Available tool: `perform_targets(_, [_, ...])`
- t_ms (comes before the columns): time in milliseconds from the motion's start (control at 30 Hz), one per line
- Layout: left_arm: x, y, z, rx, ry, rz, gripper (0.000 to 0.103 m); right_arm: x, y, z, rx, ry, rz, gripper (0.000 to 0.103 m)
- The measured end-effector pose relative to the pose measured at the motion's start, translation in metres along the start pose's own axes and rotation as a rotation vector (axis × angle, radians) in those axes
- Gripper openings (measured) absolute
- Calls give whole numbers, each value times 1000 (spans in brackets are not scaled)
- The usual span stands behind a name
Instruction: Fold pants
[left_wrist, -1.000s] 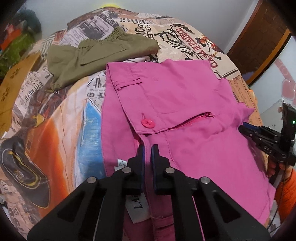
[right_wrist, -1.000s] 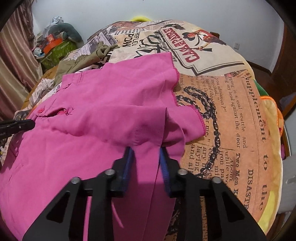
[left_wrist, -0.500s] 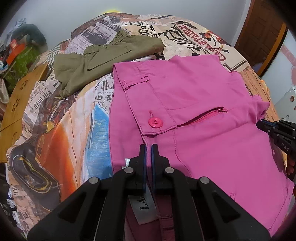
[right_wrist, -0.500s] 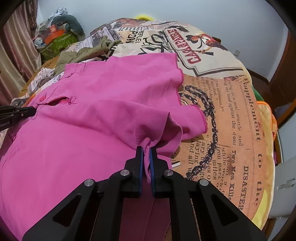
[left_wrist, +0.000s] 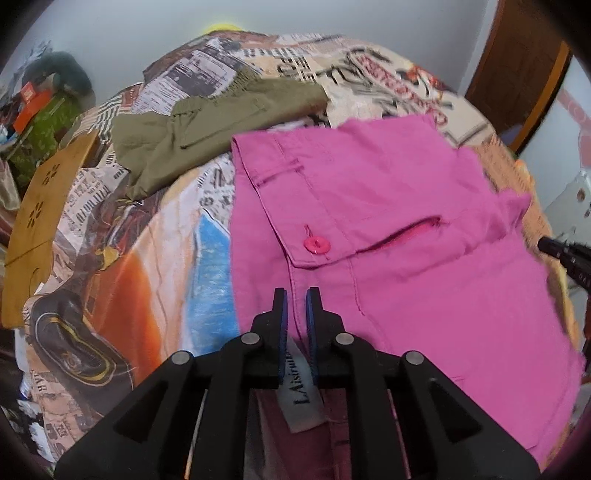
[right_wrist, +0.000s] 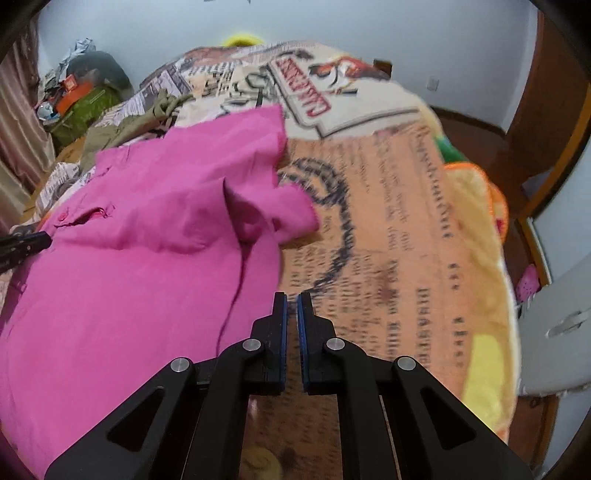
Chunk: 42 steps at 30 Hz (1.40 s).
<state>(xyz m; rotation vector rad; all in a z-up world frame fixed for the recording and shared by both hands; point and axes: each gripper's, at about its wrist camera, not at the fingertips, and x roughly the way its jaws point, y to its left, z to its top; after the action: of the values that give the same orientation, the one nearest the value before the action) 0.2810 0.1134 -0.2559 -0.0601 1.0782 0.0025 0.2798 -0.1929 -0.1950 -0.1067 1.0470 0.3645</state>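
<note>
The pink pants (left_wrist: 388, 229) lie flat on the printed bedspread, waistband toward me, with a pink button (left_wrist: 316, 245) on the flap. My left gripper (left_wrist: 296, 295) hovers over the waistband near the white label (left_wrist: 301, 398); its jaws stand slightly apart with no cloth between the tips. In the right wrist view the pants (right_wrist: 147, 258) fill the left half. My right gripper (right_wrist: 291, 299) is off the pants' right edge over the bedspread, jaws nearly together and empty. Its tip also shows in the left wrist view (left_wrist: 554, 245).
Olive green pants (left_wrist: 207, 133) lie folded behind the pink ones. A brown cardboard piece (left_wrist: 37, 206) rests at the bed's left side. Clutter (right_wrist: 81, 96) sits in the far left corner. A white chair (right_wrist: 554, 332) and wooden door (right_wrist: 554, 110) stand right.
My right gripper let go of the pink cloth and moved right, off the pants. My left gripper's jaws parted a little and released the waistband. The pants settled flat.
</note>
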Motion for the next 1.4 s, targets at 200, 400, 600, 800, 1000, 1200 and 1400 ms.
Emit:
perform_targets(200, [-16, 10, 23, -30, -48, 10, 18, -13, -8, 24, 22, -62, 33, 16])
perform_targets(400, [-3, 18, 42, -68, -43, 2, 37, 0, -6, 53, 30, -107, 55, 37])
perform_targets(600, [27, 15, 45, -104, 49, -75, 38, 33, -7, 64, 29, -37, 101, 37])
perform_targets(800, [45, 8, 42, -92, 85, -82, 38, 56, -5, 52, 11, 40, 154, 37])
perform_targets(1000, [46, 5, 42, -84, 71, -76, 27, 56, -4, 45, -1, 23, 191, 15])
perform_targets(1200, [47, 0, 42, -43, 58, 26, 14, 53, 2, 42, -69, -3, 145, 7])
perform_targets(1400, [54, -2, 41, 5, 31, 120, 13, 55, -6, 32, -47, -4, 143, 6])
